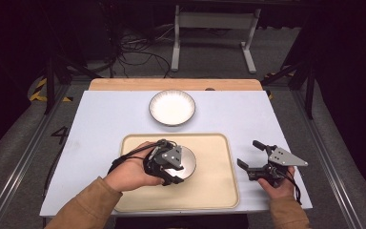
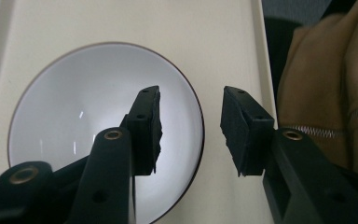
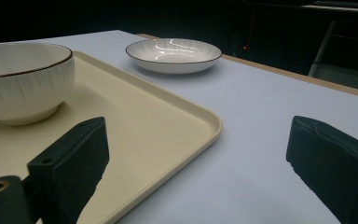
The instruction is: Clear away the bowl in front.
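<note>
High view: a person's left gripper (image 1: pixel 167 164) hangs over a white bowl (image 1: pixel 187 161) that sits on a cream tray (image 1: pixel 219 191). Beyond the gripper, past the tray's far edge, a shallow plate (image 1: pixel 172 108) rests on the pale table (image 1: pixel 105 114). The right gripper (image 1: pixel 255 157) waits beside the tray, jaws spread, pinching nothing.

Left gripper view: the jaws stand partly apart on either side of the bowl (image 2: pixel 84 107) rim, one inside, one outside, pads off it. The bowl appears just set down, so this looks like the release step.

Right gripper view: wide-spread jaws frame the tray (image 3: pixel 168 126) corner, with the bowl (image 3: pixel 23 79) ahead on one side and the plate (image 3: pixel 173 55) farther off.

Next, the left gripper likely needs to lift clear without catching the rim.
</note>
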`<action>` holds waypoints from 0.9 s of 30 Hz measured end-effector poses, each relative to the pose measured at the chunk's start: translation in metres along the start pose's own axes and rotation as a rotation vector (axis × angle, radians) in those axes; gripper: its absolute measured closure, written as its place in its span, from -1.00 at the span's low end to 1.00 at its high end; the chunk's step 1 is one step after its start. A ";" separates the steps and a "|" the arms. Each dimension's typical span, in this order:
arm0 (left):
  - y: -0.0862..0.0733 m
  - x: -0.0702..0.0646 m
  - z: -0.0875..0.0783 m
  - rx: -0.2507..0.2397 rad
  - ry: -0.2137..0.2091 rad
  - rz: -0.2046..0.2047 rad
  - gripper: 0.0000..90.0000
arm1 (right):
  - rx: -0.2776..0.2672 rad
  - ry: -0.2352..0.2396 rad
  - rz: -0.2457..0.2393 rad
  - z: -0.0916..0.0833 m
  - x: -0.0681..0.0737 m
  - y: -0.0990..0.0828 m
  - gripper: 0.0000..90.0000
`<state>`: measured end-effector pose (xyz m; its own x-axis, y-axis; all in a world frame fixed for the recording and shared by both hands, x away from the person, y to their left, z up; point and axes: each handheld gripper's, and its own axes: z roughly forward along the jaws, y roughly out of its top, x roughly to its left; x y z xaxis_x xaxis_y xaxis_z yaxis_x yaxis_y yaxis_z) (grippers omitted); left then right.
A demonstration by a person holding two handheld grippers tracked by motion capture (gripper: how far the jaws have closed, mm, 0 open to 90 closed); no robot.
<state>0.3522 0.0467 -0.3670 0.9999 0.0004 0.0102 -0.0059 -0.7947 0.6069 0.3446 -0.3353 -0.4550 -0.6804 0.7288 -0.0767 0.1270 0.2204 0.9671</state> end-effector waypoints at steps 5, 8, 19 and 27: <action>-0.008 0.001 -0.011 -0.166 0.032 -0.051 0.27 | -0.006 0.008 0.008 0.000 -0.001 0.000 -0.86; -0.013 -0.002 -0.017 -0.262 0.054 -0.076 0.23 | -0.018 0.010 0.032 -0.001 -0.003 -0.001 -0.86; -0.032 -0.011 -0.031 -0.435 0.136 -0.150 0.08 | -0.024 0.019 0.035 -0.002 -0.004 -0.001 -0.85; -0.057 -0.013 -0.045 -0.501 0.263 -0.213 -0.06 | -0.025 0.020 0.031 -0.002 -0.004 -0.001 -0.84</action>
<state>0.3395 0.1192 -0.3664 0.9445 0.3286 0.0047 0.1270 -0.3783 0.9169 0.3454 -0.3397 -0.4554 -0.6904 0.7222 -0.0418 0.1303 0.1809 0.9748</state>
